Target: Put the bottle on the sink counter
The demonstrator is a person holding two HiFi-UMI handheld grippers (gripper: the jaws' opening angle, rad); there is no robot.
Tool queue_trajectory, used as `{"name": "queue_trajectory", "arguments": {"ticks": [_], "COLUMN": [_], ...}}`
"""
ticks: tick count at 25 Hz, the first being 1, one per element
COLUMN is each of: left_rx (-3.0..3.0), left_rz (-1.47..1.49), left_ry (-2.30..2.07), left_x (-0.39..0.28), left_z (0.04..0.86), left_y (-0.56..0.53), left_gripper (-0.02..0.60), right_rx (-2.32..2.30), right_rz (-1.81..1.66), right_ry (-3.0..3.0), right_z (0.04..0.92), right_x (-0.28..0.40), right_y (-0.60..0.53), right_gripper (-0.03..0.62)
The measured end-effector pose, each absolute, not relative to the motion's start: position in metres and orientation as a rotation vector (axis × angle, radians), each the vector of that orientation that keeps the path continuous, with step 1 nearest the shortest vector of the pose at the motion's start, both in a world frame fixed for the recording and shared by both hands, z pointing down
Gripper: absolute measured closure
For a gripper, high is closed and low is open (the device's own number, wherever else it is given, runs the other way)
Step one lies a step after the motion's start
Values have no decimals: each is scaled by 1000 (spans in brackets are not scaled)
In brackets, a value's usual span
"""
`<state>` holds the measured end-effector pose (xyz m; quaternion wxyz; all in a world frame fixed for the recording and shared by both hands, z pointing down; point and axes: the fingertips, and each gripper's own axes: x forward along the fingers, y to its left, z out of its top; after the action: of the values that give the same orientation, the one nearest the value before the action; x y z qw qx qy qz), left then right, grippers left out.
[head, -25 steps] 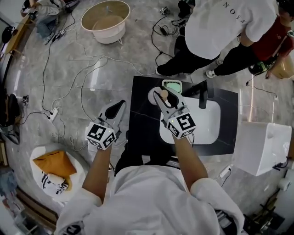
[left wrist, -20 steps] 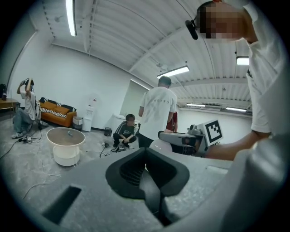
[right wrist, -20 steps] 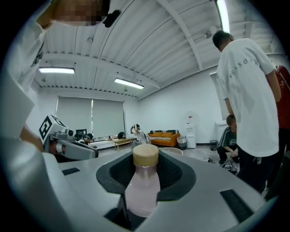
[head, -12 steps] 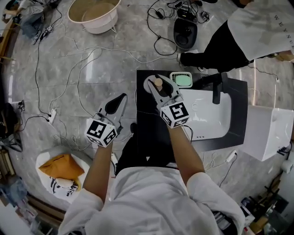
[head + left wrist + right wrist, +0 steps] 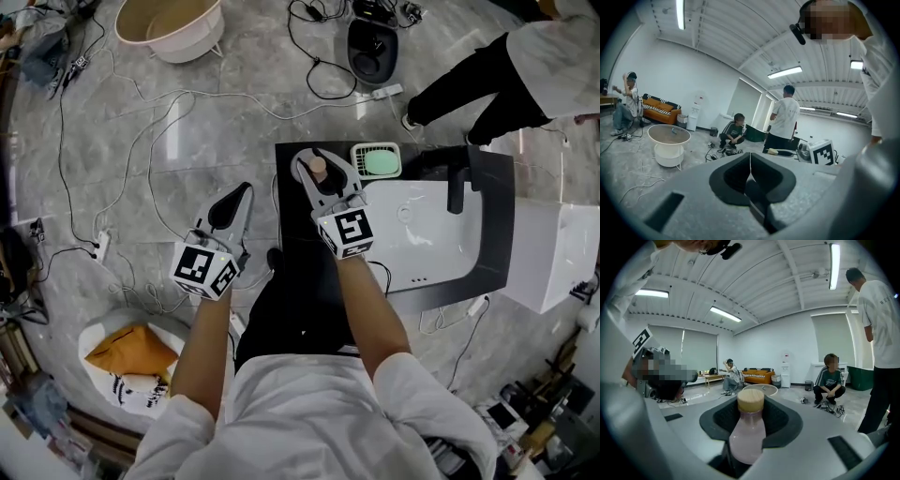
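So, over on the left, the left gripper [image 5: 232,204] hangs above the grey floor [image 5: 234,112], just off the edge of the dark tabletop [image 5: 292,225], and its fingers [image 5: 731,176] are pressed together with nothing in them. Next over, the right gripper [image 5: 321,173] has its fingers [image 5: 783,420] clamped around a pale pink bottle [image 5: 748,432] with a tan cap, upright over the tabletop's left end. Can't tell if it's touching down. Just right of it sits a green soap dish [image 5: 379,161], then the white basin [image 5: 431,234] and black faucet [image 5: 458,187].
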<state>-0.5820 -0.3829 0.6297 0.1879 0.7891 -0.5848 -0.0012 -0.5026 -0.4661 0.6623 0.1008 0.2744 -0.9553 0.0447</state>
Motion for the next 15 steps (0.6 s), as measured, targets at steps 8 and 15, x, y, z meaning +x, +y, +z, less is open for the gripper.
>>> {"name": "queue_trajectory", "arguments": {"ticks": [8, 15], "left_rx": [2219, 2217], "left_rz": [-3, -9], "left_ry": [-1621, -1599], "left_x": [-585, -584], "left_z": [642, 651], "left_y": [-389, -390], "left_gripper": [565, 565], "right_rx": [872, 886], "right_rz": [155, 149], "right_ry": [-2789, -2789], "right_z": [684, 692], "right_x": [-500, -501], "right_y": [-472, -472], "right_gripper": [467, 467]}}
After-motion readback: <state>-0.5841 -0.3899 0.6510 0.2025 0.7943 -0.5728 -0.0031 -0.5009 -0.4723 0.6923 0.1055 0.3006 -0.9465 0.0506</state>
